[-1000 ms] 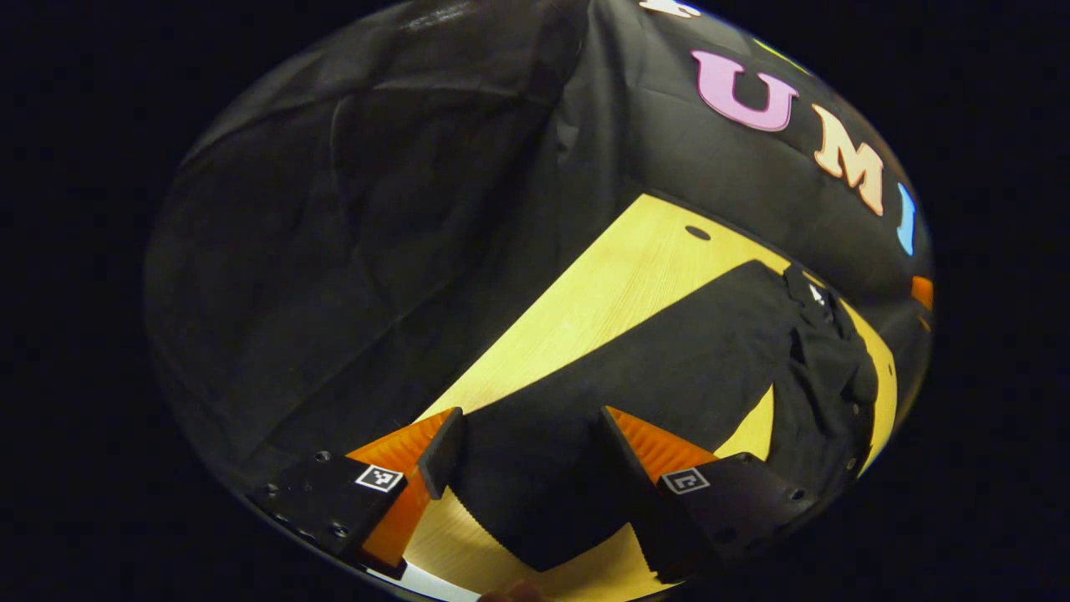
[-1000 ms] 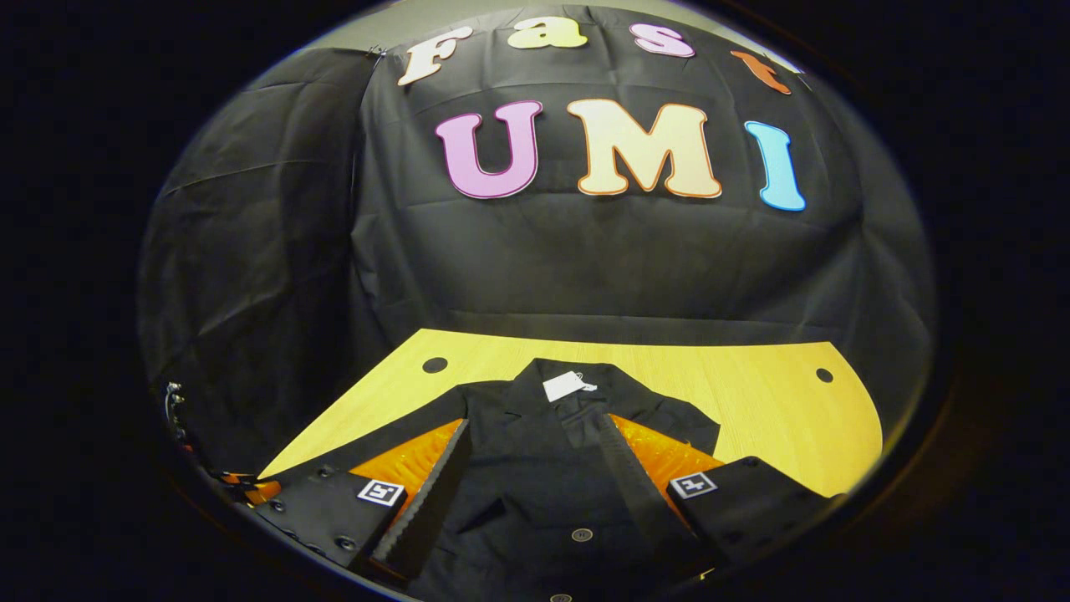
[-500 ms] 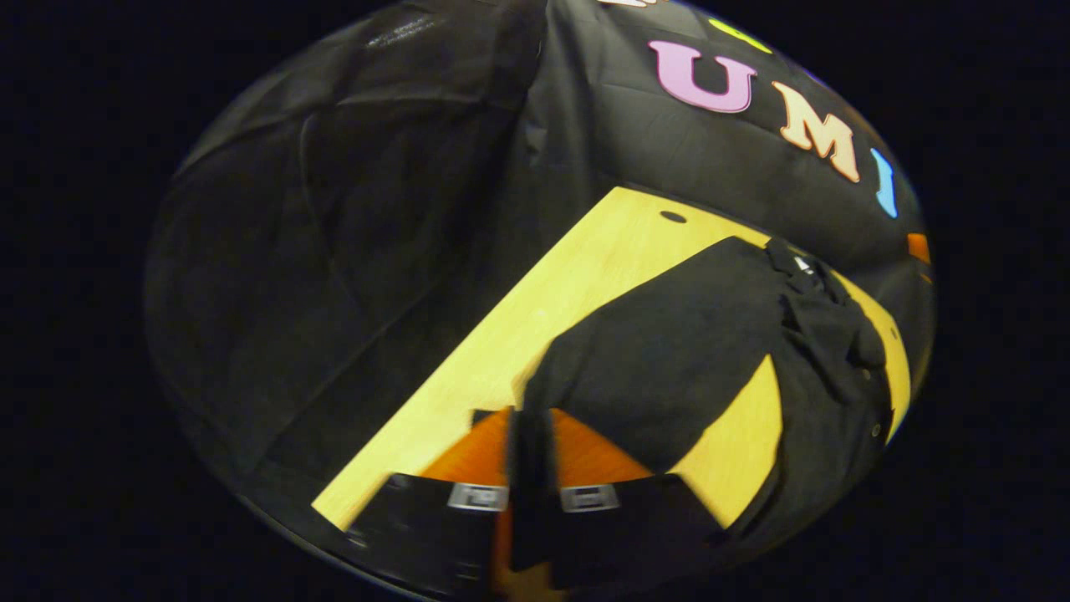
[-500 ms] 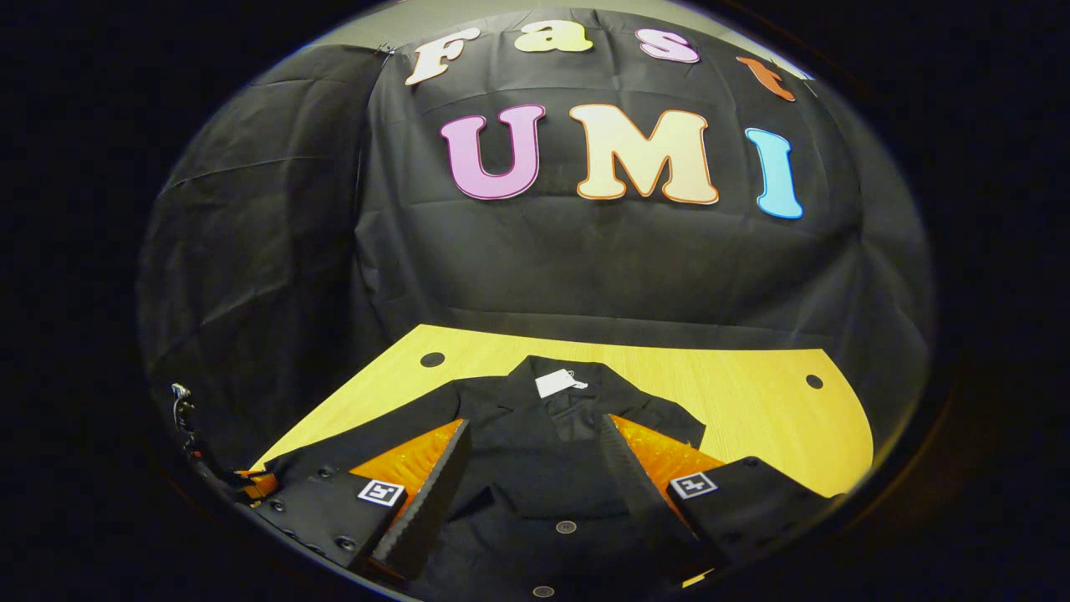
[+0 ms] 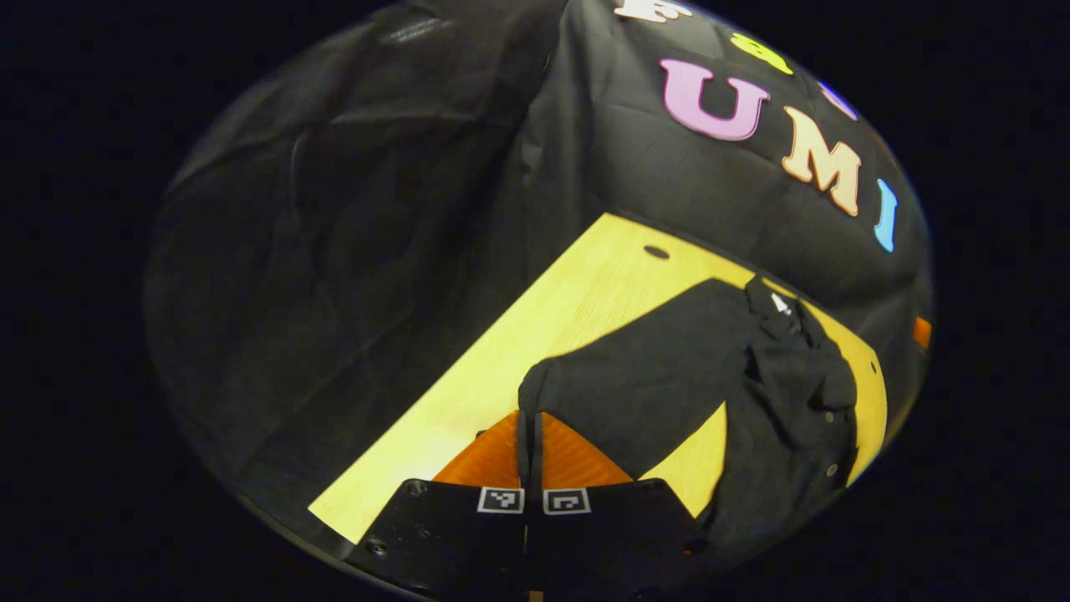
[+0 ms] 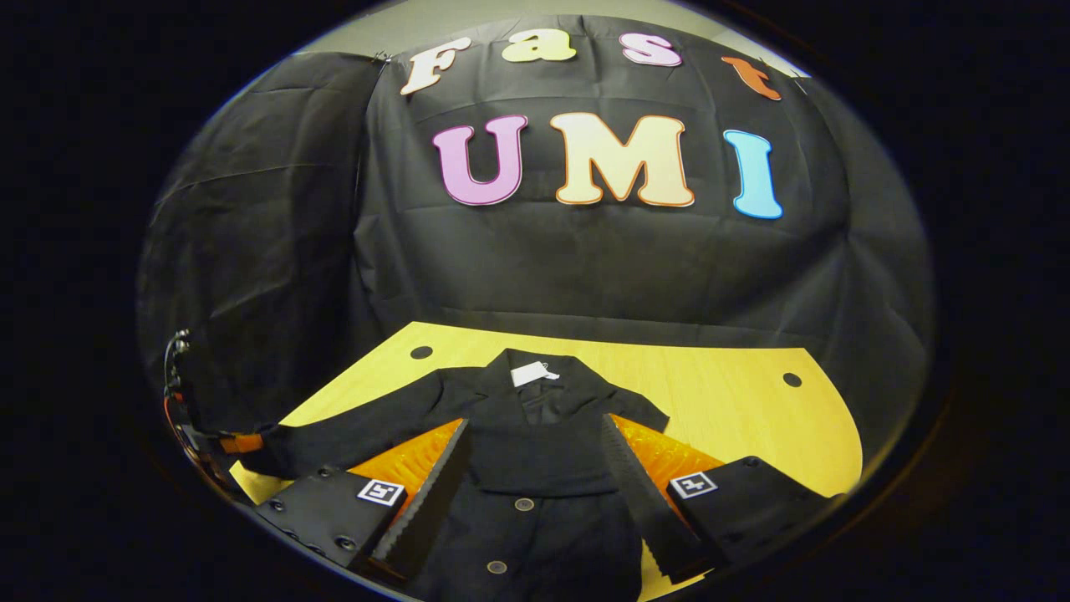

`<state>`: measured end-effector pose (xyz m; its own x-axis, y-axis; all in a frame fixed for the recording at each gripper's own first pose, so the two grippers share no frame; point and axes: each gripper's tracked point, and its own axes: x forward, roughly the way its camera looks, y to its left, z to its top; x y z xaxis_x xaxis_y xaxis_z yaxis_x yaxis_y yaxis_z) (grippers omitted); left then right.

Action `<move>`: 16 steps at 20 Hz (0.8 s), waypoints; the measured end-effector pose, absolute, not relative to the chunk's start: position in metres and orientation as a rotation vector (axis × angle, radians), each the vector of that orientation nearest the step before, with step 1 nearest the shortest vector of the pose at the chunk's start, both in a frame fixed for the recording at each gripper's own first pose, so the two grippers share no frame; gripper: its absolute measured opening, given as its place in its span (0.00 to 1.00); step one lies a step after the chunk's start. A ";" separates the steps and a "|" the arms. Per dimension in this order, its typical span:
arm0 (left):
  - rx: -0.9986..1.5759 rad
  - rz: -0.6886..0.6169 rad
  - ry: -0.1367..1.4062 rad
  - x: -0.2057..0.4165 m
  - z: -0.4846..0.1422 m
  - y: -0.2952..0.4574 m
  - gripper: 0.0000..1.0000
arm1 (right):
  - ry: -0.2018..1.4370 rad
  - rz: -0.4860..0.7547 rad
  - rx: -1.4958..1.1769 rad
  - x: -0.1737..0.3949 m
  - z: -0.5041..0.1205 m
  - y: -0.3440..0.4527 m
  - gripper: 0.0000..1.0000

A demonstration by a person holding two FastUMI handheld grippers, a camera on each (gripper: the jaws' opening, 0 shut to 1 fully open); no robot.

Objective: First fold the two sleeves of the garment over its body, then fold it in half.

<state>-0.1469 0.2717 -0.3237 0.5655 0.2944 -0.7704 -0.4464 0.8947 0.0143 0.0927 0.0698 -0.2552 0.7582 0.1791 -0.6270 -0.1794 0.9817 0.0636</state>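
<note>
At the near edge, left gripper view: left gripper (image 5: 529, 435) sits at 6 o'clock with its two fingers pressed together, a thin fold of the sleeve (image 5: 635, 393) caught between them.
Sleeve: the black sleeve runs from the closed fingertips toward 2 o'clock and joins the garment (image 5: 790, 401) at the shoulder; wood shows in the wedge between sleeve and body.
Garment, left gripper view: the black buttoned jacket lies along the right side, from 4 o'clock up to 2 o'clock, its collar at the far end.
Near edge, right gripper view: right gripper (image 6: 532, 468) is at 6 o'clock with its fingers spread wide apart, clamping nothing; the jacket's buttoned front shows between them.
Garment, right gripper view: the jacket (image 6: 535, 435) lies flat at the table's middle, collar pointing to 12 o'clock, with a white tag (image 6: 530, 374) at the neck.
Other tool: at 9 o'clock in the right gripper view, the left gripper (image 6: 219, 443) is at the tip of the sleeve (image 6: 368, 431) stretched out that way.
Table: the yellow wooden table (image 6: 736, 410) carries the jacket; two dark round holes mark its far corners.
Backdrop: black cloth wall (image 6: 602, 267) stands beyond the table at 12 o'clock.
</note>
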 end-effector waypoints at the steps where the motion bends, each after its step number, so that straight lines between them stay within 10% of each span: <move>1: -0.174 0.426 0.850 -0.134 -0.317 0.270 0.00 | 0.678 0.191 0.008 0.090 -0.254 0.063 0.99; 16: -0.054 0.158 0.662 0.010 -0.240 0.173 0.00 | 0.658 0.081 0.102 0.047 -0.245 -0.021 0.99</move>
